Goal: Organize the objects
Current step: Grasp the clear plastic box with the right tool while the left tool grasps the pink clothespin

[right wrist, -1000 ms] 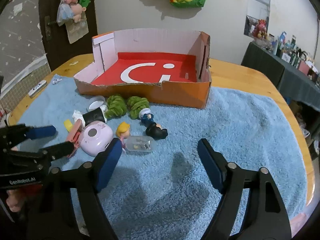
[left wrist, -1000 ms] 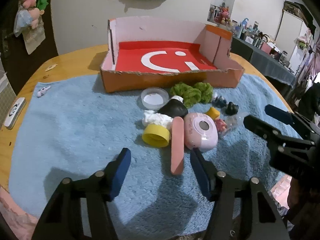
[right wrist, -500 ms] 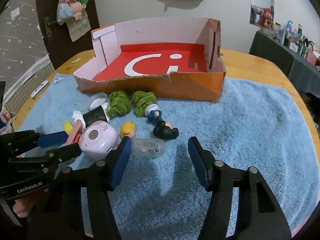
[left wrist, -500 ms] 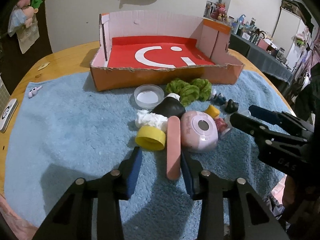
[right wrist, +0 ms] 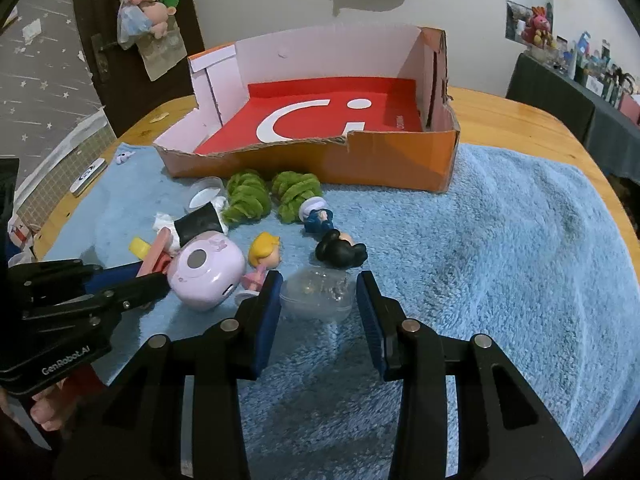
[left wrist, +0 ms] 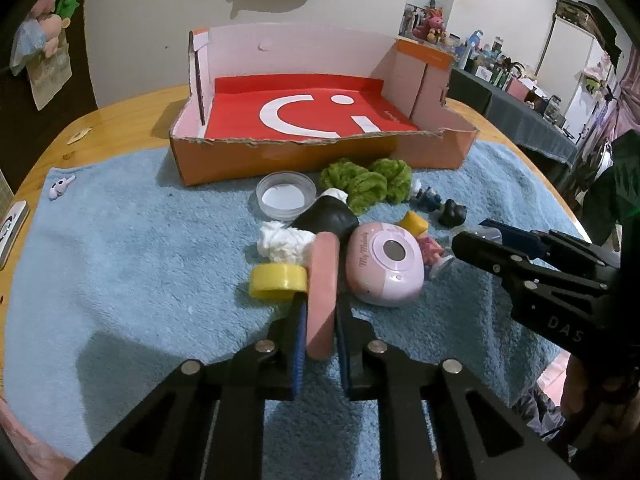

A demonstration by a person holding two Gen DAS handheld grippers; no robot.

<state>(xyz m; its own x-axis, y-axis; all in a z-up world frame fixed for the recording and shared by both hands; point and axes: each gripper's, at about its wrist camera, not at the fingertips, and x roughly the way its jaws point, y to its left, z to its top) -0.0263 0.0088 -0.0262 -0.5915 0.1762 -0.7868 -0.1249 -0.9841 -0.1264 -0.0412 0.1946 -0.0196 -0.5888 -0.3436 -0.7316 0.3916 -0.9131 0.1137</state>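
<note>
Two grippers: both at the near edge of the blue towel (right wrist: 500, 240).
Left gripper (left wrist: 320, 320): fingers clamped on the pink stick (left wrist: 322, 292).
Right gripper (right wrist: 318, 304): fingers spread around the clear capsule (right wrist: 318, 294), pads just beside it.
Middle: pink round device (left wrist: 386, 266), yellow cap (left wrist: 278, 280), figurines.
Far: cardboard box (left wrist: 320, 156), red floor.

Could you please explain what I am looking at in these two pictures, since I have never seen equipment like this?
A person holds a two-finger clamp in each hand, and each carries a wide-angle camera looking along its fingers. The left hand-held gripper is closed on a pink stick. The right hand-held gripper brackets a clear capsule without visibly pinching it. On the blue towel lie figurines, green scrunchies, a pink gadget and a yellow cap, in front of an orange cardboard box.
</note>
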